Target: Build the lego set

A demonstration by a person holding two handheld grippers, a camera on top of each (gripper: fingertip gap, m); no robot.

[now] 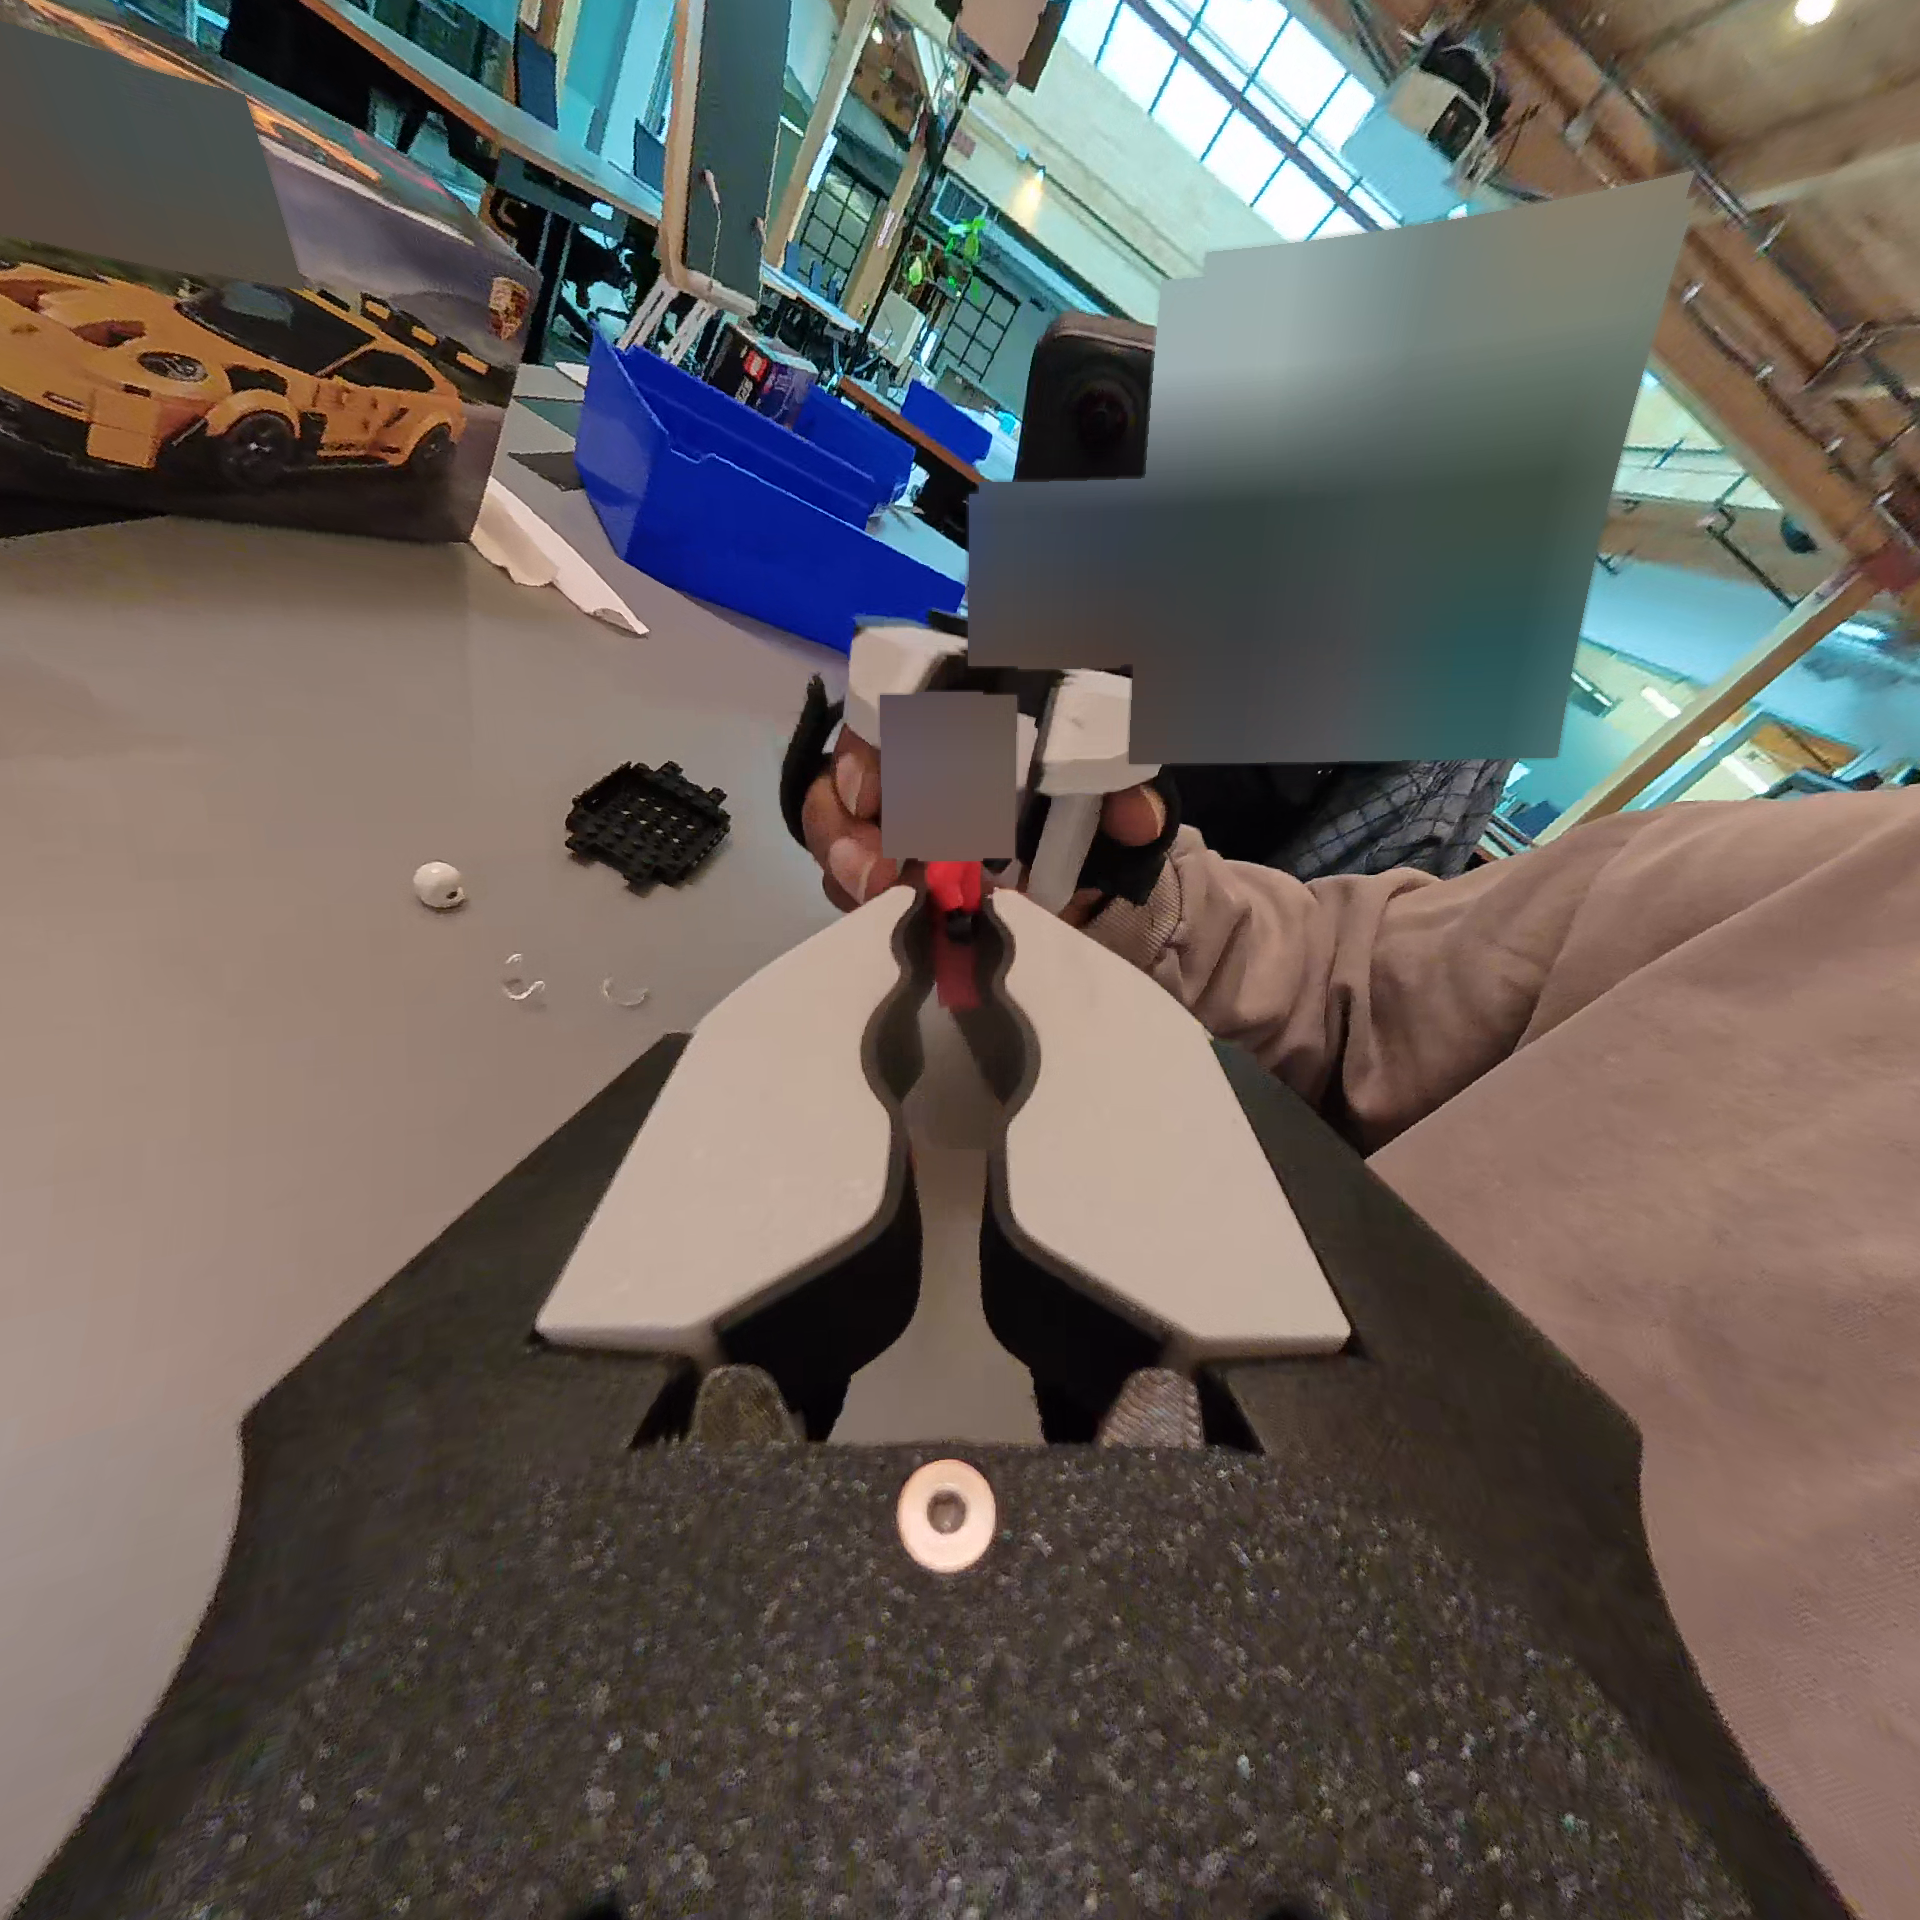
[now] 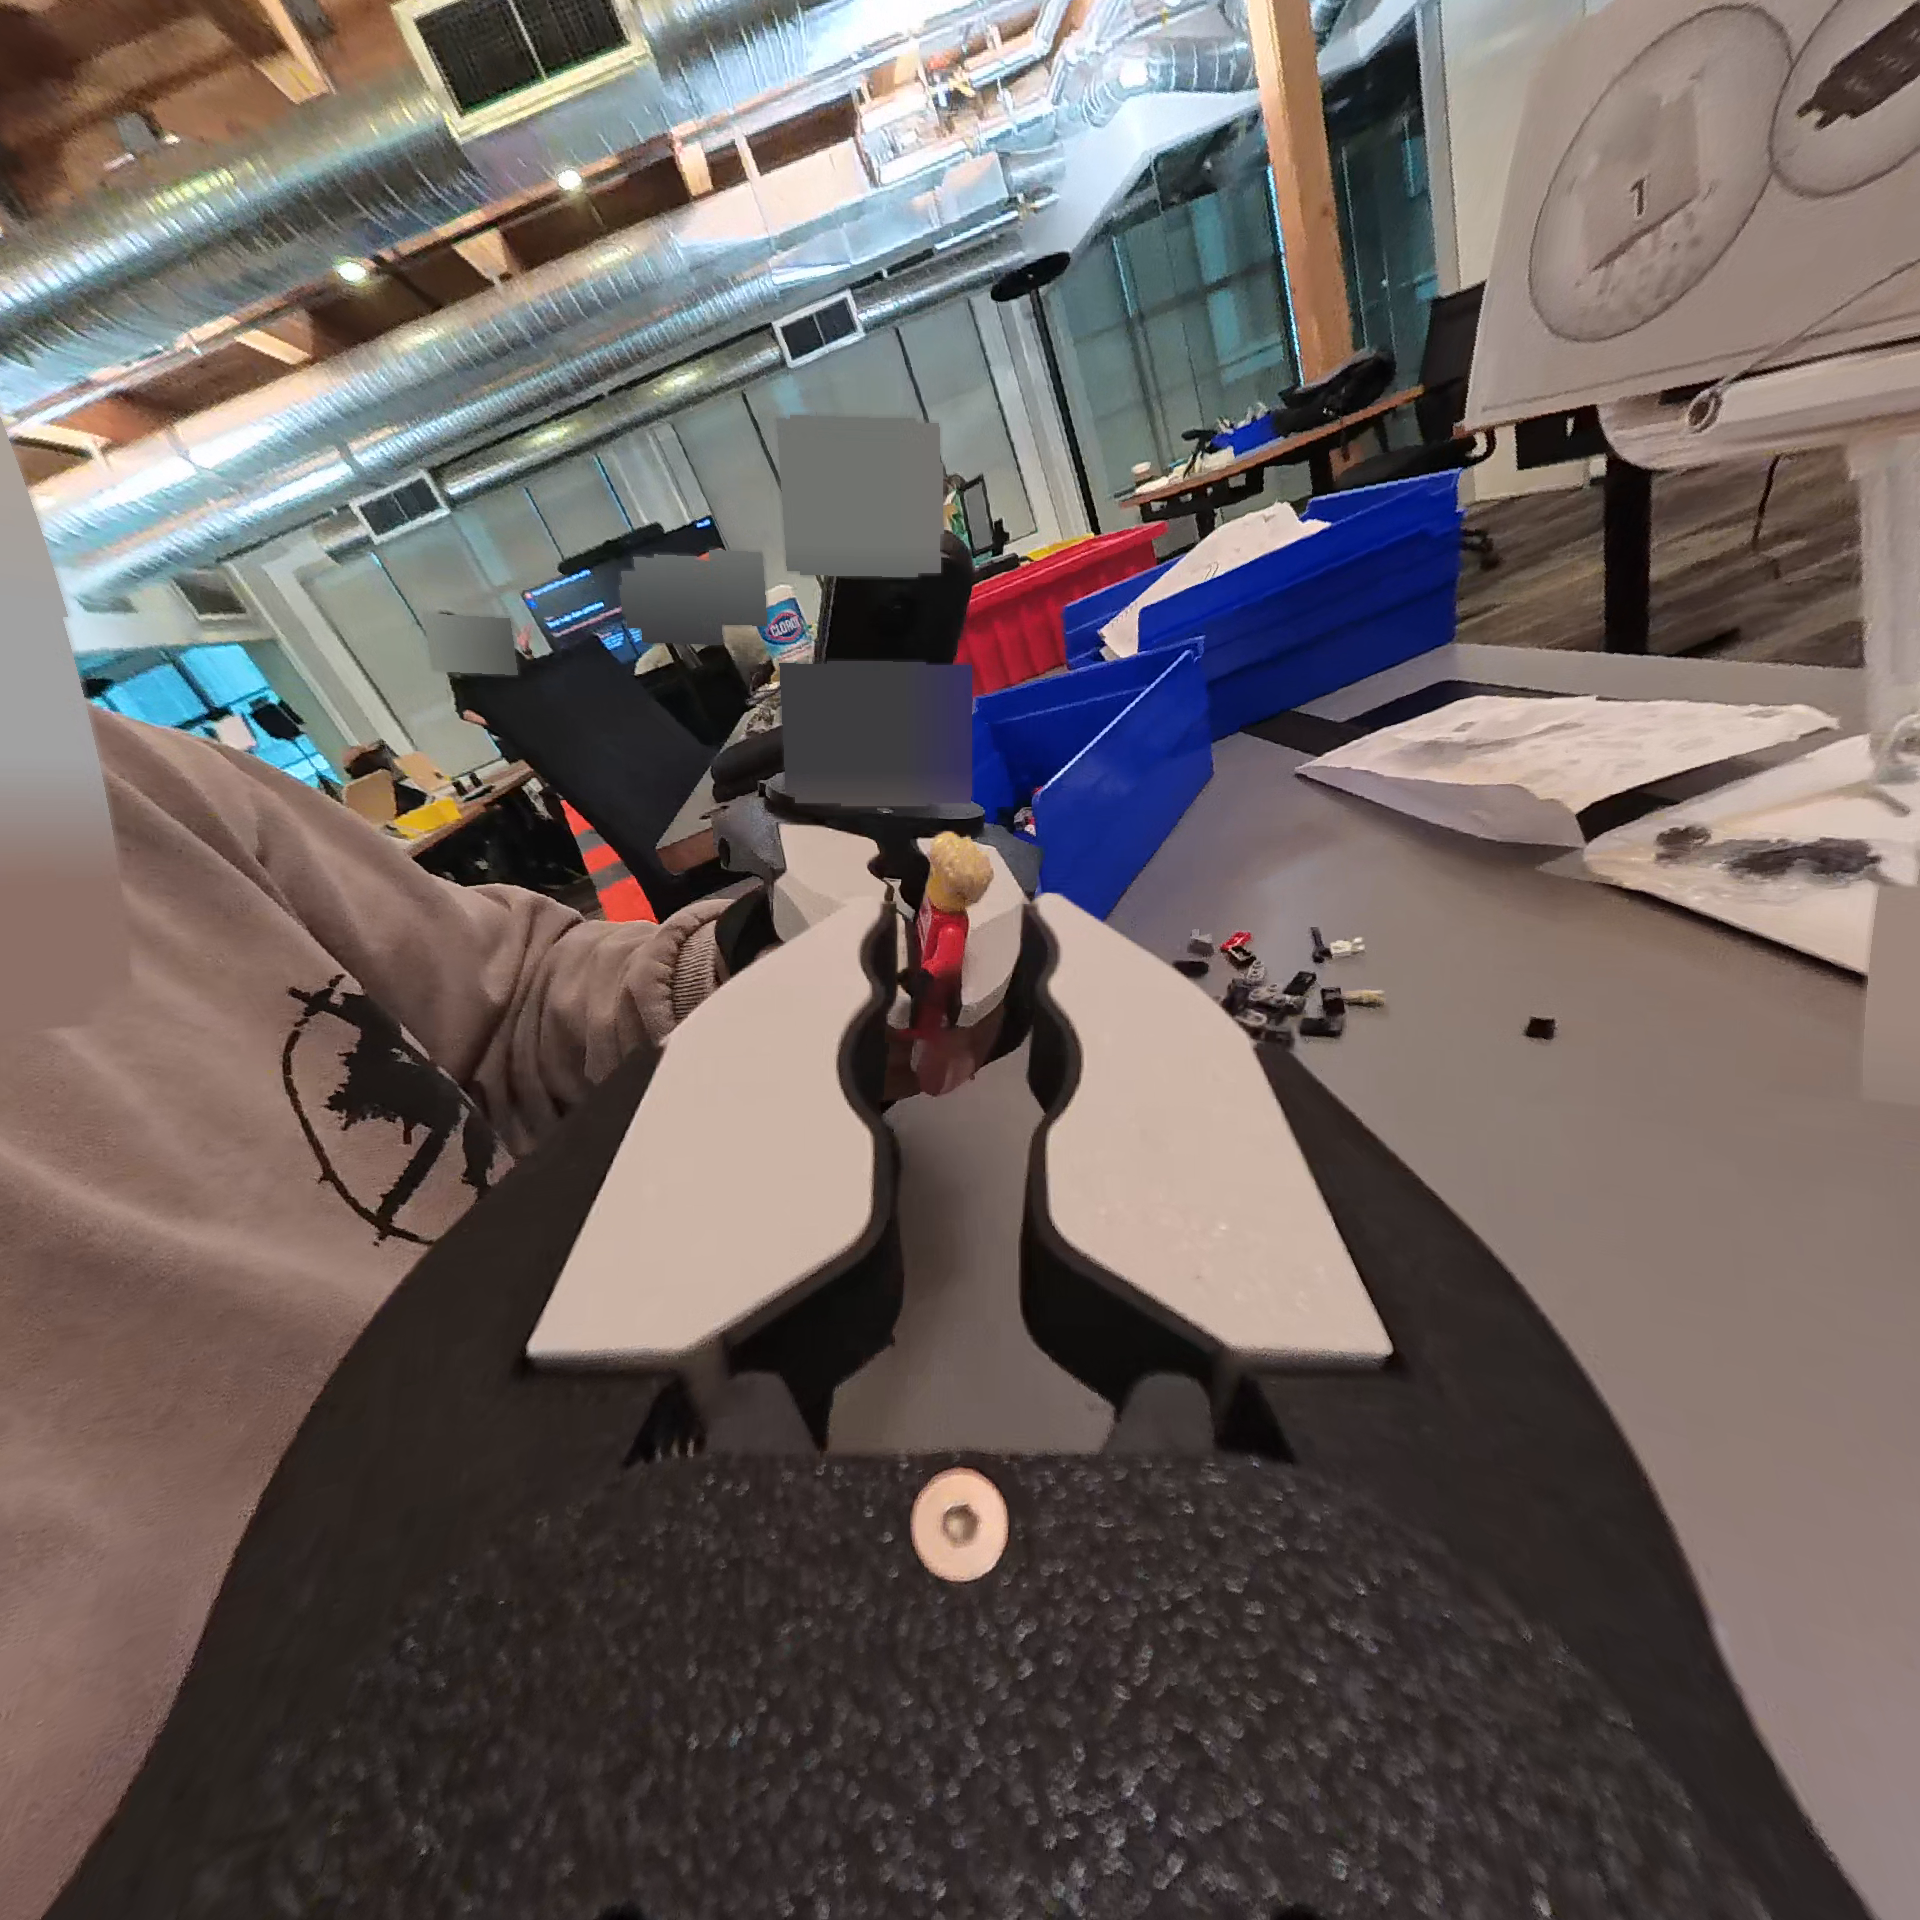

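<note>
A minifigure with a red body (image 1: 954, 935) is pinched between the tips of my left gripper (image 1: 951, 920), which is shut on it above the grey table (image 1: 260, 1039). In the right wrist view the same figure (image 2: 940, 966) shows blond hair and stands upright between the fingers of my right gripper (image 2: 961, 935). That gripper is open, its jaws set wider than the figure. The left gripper's white fingers (image 2: 987, 966) show just behind the figure. In the left wrist view the right gripper (image 1: 1070, 748) faces me, held by a gloved hand.
A black studded plate assembly (image 1: 646, 821), a white round piece (image 1: 438, 885) and small clear pieces (image 1: 523, 982) lie to the left. The set's box (image 1: 229, 384) and blue bins (image 1: 748, 488) stand behind. Loose small pieces (image 2: 1273, 992), bags and paper (image 2: 1558, 769) lie on the right. The tips of both grippers are at nearly the same place.
</note>
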